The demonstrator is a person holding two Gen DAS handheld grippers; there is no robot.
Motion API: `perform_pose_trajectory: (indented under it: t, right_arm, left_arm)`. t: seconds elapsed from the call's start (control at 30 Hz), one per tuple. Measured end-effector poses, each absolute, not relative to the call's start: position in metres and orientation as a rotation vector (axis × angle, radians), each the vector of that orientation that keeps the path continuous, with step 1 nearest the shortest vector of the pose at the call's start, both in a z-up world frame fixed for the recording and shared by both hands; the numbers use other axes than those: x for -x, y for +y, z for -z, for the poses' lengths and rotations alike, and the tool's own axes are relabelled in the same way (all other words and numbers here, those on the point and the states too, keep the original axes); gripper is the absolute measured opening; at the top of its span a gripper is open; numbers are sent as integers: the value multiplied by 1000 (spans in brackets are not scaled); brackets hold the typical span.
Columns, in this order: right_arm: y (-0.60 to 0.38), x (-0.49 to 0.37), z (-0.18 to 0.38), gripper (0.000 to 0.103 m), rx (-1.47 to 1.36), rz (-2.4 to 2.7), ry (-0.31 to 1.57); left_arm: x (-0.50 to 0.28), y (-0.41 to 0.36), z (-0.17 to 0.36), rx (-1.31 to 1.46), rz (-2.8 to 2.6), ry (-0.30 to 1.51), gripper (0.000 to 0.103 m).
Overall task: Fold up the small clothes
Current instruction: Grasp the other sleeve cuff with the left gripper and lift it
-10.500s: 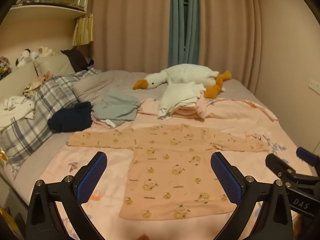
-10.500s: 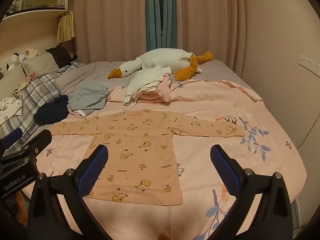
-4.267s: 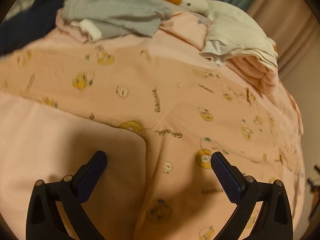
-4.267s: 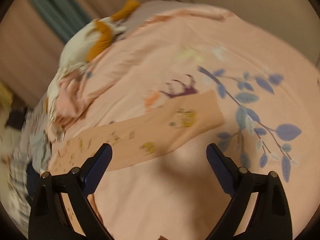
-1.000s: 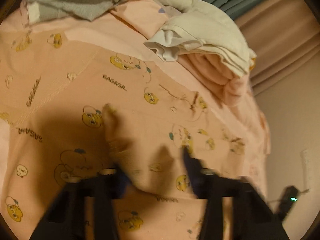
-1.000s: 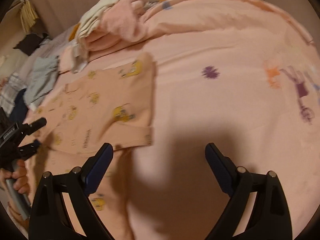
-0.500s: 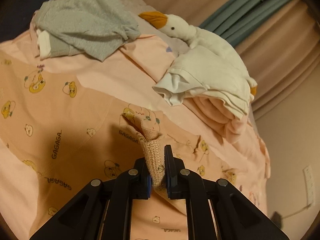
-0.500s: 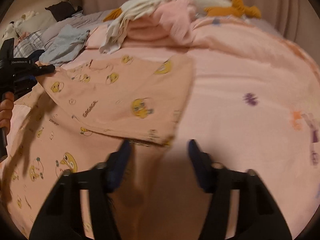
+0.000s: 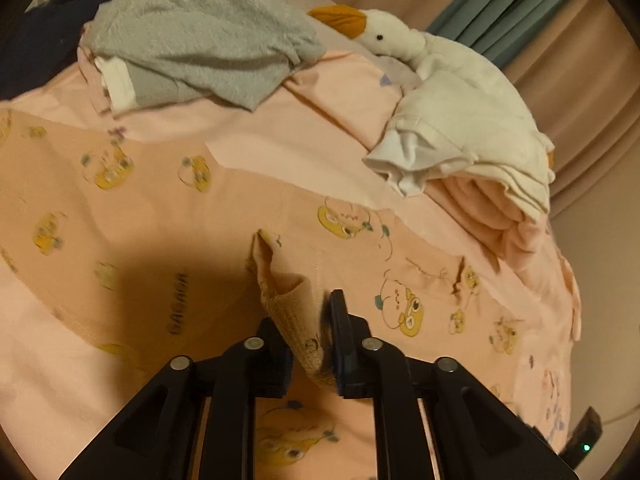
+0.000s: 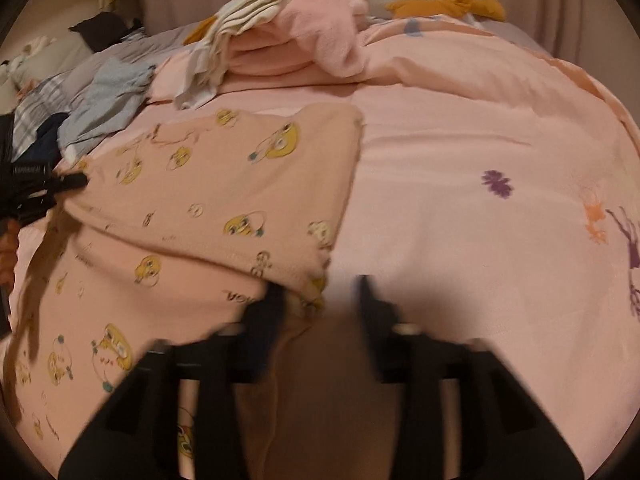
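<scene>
A small peach long-sleeved top with yellow duck prints (image 9: 132, 216) lies on the pink bed sheet (image 10: 480, 240). Its right sleeve is folded in over the body (image 10: 240, 184). My left gripper (image 9: 310, 340) is shut on the ribbed cuff of that sleeve (image 9: 296, 320) and holds it just above the body; it also shows at the left edge of the right wrist view (image 10: 44, 188). My right gripper (image 10: 322, 300) is blurred, its jaws narrowed but apart, right at the corner of the folded fabric (image 10: 308, 284).
A stack of folded white and pink clothes (image 9: 472, 160) and a plush goose (image 9: 384, 34) lie behind the top. A grey garment (image 9: 200, 36) and a dark one (image 9: 48, 28) lie at the far left. Curtains hang behind the bed.
My left gripper closed on the sleeve cuff and has carried it over the top's body. My right gripper has narrowed and moved in to the corner of the folded fabric.
</scene>
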State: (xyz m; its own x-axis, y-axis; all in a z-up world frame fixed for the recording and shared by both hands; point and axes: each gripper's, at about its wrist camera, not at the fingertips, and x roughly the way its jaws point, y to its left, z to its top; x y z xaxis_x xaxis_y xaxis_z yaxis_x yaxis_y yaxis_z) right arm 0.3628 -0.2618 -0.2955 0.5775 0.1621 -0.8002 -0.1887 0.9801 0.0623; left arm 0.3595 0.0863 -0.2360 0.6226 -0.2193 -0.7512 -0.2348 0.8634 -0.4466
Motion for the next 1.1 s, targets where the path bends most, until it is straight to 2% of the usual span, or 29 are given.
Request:
perform_pose_trajectory:
  t: [0.03,0.07,0.1,0.13,0.2,0.27,0.33,0.5,0.67,0.8,0.83,0.87,0.9,0.93,1.1]
  right_arm:
    - [-261,-364,297,80,35,-194,941]
    - [-260,-364,298,88,40,-194,950]
    - [-258,-366,301,100,49,-199,962]
    - [-255,-365,303,103,70,-195,967]
    - [-253,-364,303,103,84,-189,963]
    - [-255,-364,303,103,75,-192,960]
    - [-257,-364,301,103,62,-191,961]
    - [-261,-361,290,103,34,-206,1020]
    - [-270,-357,278,103,-115,-206,1038]
    - [-283,-350,269,103,-311,-259,1031]
    - [-287,-347,264,102,-351,-264,1006]
    - [-289,-344,261,102,-363,-258,993]
    - [-292,-341,257,102,-377,-248,974]
    - [-296,-337,252,102,-394,-237,949]
    - [-311,-321,229,101,-434,-171,809]
  left_arm:
    - [-357,90,230,511,-27,917,19]
    - [-353,96,220,447,-59,931,23]
    - [-349,103,215,413,-78,936,35]
    - [-344,114,210,380,-105,934,47]
    - [-327,144,199,366,-181,902,54]
    - [-309,180,196,401,-255,867,55]
    - [-295,223,200,461,-335,864,63]
    - [-265,327,233,738,-504,894,63]
    - [-245,384,262,967,-515,802,63]
    - [-244,408,263,1054,-499,667,67]
    - [-247,411,264,1055,-513,646,61]
    - [-251,413,263,1041,-534,637,51]
    - [-257,417,263,1007,-566,663,23]
    - [-264,416,263,959,-604,706,9]
    - [-268,373,229,655,-705,648,9]
